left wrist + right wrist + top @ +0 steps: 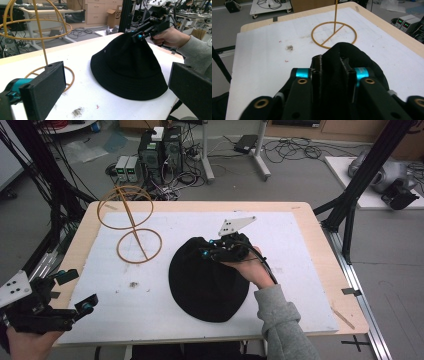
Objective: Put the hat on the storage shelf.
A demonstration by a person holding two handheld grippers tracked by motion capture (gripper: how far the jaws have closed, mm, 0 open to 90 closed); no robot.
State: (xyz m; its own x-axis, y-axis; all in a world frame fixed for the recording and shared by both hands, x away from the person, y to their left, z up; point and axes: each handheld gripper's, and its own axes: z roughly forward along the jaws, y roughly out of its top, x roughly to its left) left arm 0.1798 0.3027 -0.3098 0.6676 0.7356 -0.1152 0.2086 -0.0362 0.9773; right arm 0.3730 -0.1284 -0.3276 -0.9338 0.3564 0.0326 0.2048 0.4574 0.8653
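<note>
Black fabric marks the bucket hat (207, 285), which lies just below the centre of the high view on the white sheet (280, 245) covering the tabletop (305, 210), its brim spread flat and its crown pulled up toward the upper right. The right claw (209, 251) sits at the top of the crown, and in the right gripper view the jaws stand close together with a fold of the hat's cloth (332, 65) pinched between them, so this claw grips the hat. The hand behind it, in a grey sleeve (282, 320), enters from the bottom right of the high view. To the upper left of the hat stands a golden wire stand (132, 220), a ring base on the sheet with a rod and hoops above it, apart from the hat. At the lower left corner of the high view, off the tabletop's edge, the left claw (75, 292) hangs with its jaws wide apart and nothing between them.
</note>
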